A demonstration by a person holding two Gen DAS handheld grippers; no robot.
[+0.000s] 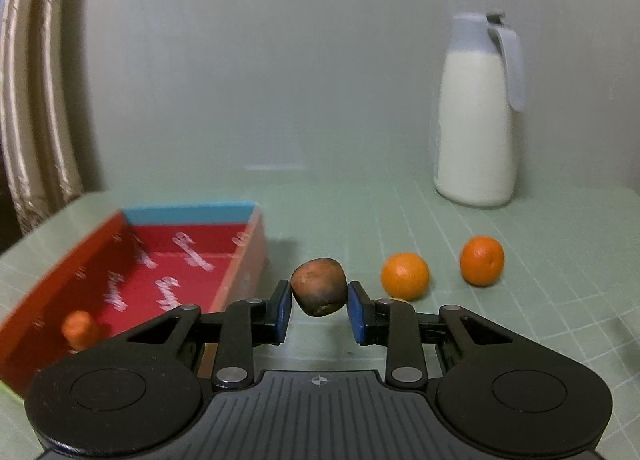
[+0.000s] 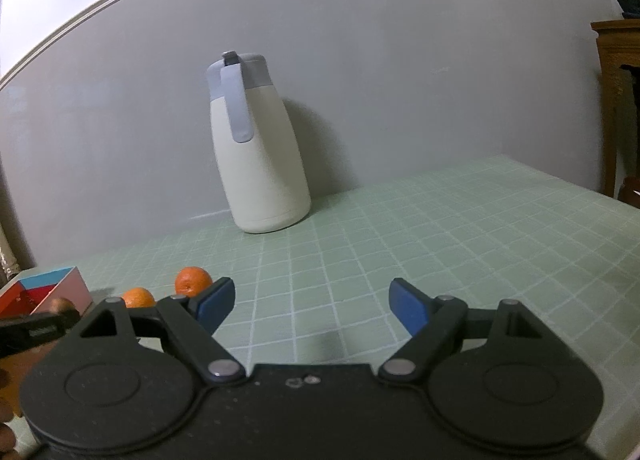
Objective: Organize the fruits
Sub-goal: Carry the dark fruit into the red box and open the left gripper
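Observation:
My left gripper (image 1: pixel 319 300) is shut on a brown, dark-spotted fruit (image 1: pixel 319 286) and holds it above the mat, just right of a red box (image 1: pixel 132 272) with a blue far wall. One orange (image 1: pixel 78 328) lies in the box's near corner. Two oranges (image 1: pixel 405 275) (image 1: pixel 481 260) sit on the green grid mat to the right. My right gripper (image 2: pixel 310 304) is open and empty over the mat. In the right wrist view the two oranges (image 2: pixel 193 281) (image 2: pixel 138 297), the box (image 2: pixel 52 288) and the left gripper with the brown fruit (image 2: pixel 60 305) show at far left.
A white jug with a grey lid (image 1: pixel 478 112) stands at the back by the wall; it also shows in the right wrist view (image 2: pixel 260 148). A curtain (image 1: pixel 36 100) hangs at left. A wooden cabinet (image 2: pixel 620 100) stands off the table's right edge.

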